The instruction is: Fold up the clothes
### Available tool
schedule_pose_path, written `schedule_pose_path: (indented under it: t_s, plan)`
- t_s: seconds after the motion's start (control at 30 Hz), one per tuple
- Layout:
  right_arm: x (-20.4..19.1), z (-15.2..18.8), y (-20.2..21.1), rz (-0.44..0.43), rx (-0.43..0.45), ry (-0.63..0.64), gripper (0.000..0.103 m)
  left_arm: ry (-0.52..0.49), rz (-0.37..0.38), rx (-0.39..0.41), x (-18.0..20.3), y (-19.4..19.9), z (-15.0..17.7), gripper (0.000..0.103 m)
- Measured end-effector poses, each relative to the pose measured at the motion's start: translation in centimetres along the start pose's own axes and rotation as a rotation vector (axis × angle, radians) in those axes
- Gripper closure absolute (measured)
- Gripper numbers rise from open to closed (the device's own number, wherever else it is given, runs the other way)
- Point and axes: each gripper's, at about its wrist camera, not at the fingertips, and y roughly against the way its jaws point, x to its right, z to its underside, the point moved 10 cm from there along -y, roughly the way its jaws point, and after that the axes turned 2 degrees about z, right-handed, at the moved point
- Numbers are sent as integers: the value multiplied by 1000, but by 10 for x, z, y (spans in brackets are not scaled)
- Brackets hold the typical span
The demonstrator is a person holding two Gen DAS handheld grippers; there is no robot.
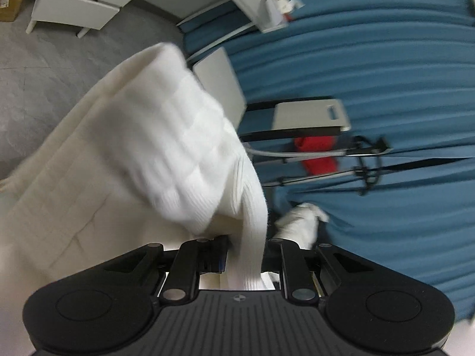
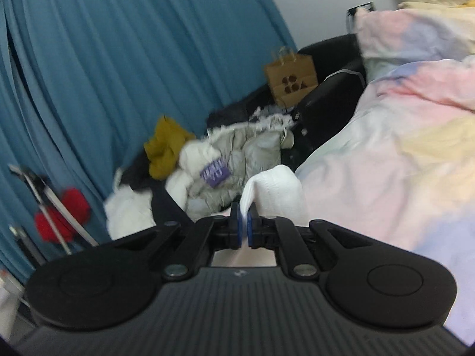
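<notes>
Left gripper (image 1: 245,252) tilted sideways, fingers pinching a ribbed fold of the white knit garment (image 1: 166,136), which hangs bunched above the floor (image 1: 44,68); right gripper (image 2: 244,225) level, fingers pressed on another white edge (image 2: 273,191) beside the pastel bedding (image 2: 386,148); blue curtain (image 2: 118,59) behind.

The white knitted garment (image 1: 166,154) fills the left wrist frame's centre-left. A blue pleated curtain (image 1: 386,74) lies right of it. The grey floor (image 1: 44,68) sits upper left.

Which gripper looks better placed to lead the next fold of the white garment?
Probably left. The left gripper is shut on the white garment, whose bulk hangs before it. The right gripper pinches only a thin edge beside the pastel bedding.
</notes>
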Motion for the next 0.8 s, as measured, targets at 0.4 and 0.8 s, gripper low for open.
schedule_pose_path:
  t_s: [0.4, 0.8]
  plan:
    - [-12, 65, -97, 7, -135, 89, 93, -93, -113, -57, -5, -105, -15, 79]
    - [51, 39, 26, -168, -129, -91, 36, -245, 80, -27, 1, 43, 53, 23]
